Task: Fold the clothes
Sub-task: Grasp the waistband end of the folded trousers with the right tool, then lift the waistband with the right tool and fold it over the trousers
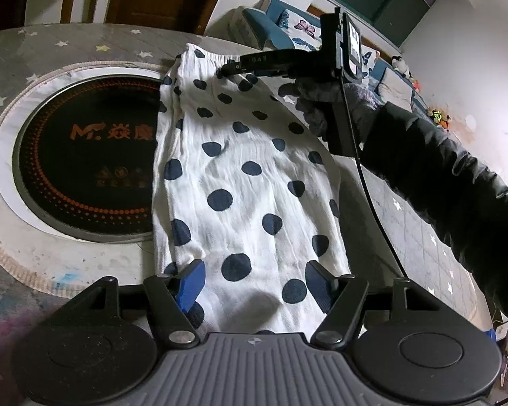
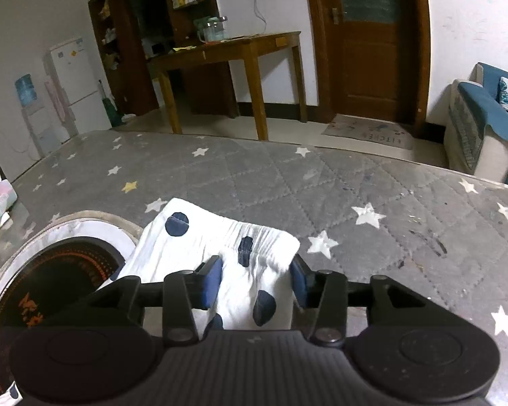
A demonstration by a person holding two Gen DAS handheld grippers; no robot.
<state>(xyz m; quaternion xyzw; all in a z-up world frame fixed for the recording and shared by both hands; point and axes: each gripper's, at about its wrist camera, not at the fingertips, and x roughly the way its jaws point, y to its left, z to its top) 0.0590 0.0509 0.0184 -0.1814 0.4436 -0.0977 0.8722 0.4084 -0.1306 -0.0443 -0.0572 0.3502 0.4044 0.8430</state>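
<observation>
One garment (image 1: 244, 182), white with dark dots, lies lengthwise on the star-print worktop (image 2: 372, 196), its left edge overlapping one round black hob (image 1: 84, 155). Two grippers are in view. The left gripper (image 1: 255, 286) hovers over the near hem, jaws wide apart, cloth beneath but not pinched. The right gripper (image 2: 257, 282) sits at the far elastic waistband, jaws wide, straddling the gathered cloth; whether the pads touch it is unclear. The fabric is wrinkled, folded narrow.
</observation>
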